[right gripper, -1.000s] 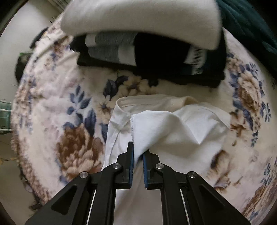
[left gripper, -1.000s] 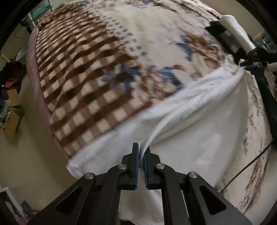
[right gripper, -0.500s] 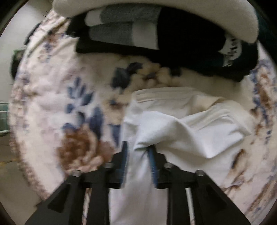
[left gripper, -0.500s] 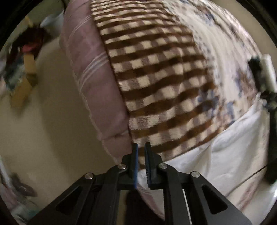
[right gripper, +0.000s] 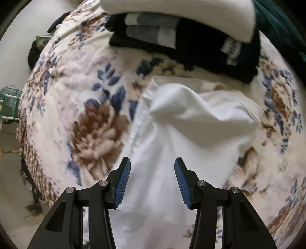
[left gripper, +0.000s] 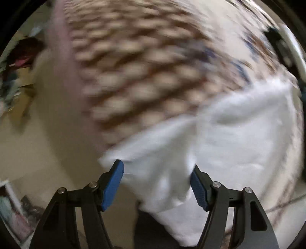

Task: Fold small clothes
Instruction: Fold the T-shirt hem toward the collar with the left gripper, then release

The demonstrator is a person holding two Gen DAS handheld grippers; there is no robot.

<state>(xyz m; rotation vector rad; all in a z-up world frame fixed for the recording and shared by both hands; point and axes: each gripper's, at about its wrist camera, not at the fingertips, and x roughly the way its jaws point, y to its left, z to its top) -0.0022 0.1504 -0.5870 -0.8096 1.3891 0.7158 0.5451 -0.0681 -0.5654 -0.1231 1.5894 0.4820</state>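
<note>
A white garment lies on the floral blanket, its top part folded over near the collar. My right gripper is open just above the garment's middle, holding nothing. In the left wrist view the same white garment lies at the bed's edge, its near corner hanging between the fingers. My left gripper is open around that hanging corner; the view is blurred by motion.
A stack of folded dark and grey clothes with a cream piece on top lies beyond the garment. A brown checked blanket covers the bed's left part. The floor and clutter lie beside the bed.
Both grippers have opened and let go of the white garment. The left gripper swung back toward the garment's corner at the bed edge. The right gripper has drawn back a little.
</note>
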